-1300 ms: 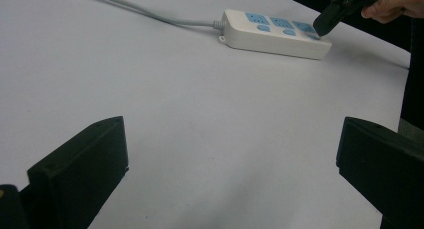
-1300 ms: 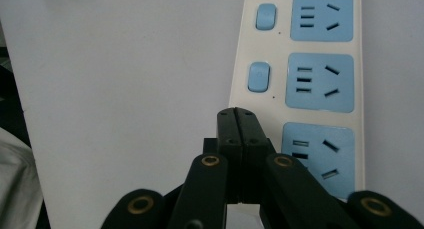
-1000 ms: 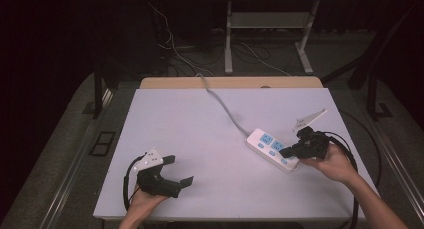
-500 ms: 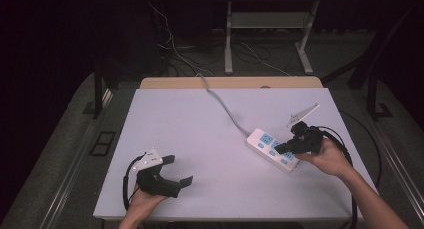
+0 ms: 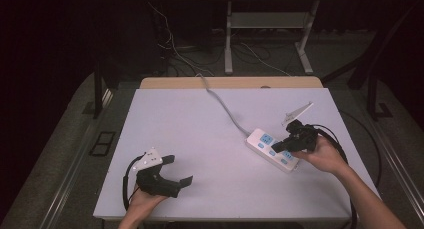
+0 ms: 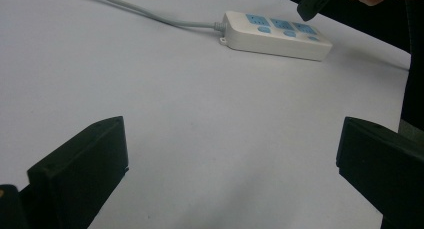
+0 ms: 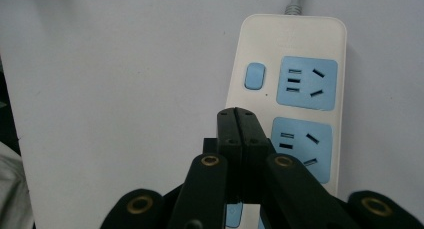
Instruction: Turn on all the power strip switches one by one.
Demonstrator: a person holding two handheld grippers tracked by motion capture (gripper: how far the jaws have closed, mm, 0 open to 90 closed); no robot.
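My right gripper (image 5: 281, 147) is clenched empty, tips over the power strip (image 5: 270, 149) at the table's (image 5: 200, 124) right side. My left gripper (image 5: 177, 170) sits released, near left, well apart.

The right gripper (image 7: 236, 120), jaws pressed together, is hovering over the white power strip (image 7: 285, 39) beside its blue sockets (image 7: 306, 83).

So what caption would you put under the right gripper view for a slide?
Right gripper, its jaws shut together, poised over a white power strip with blue sockets on a white table.
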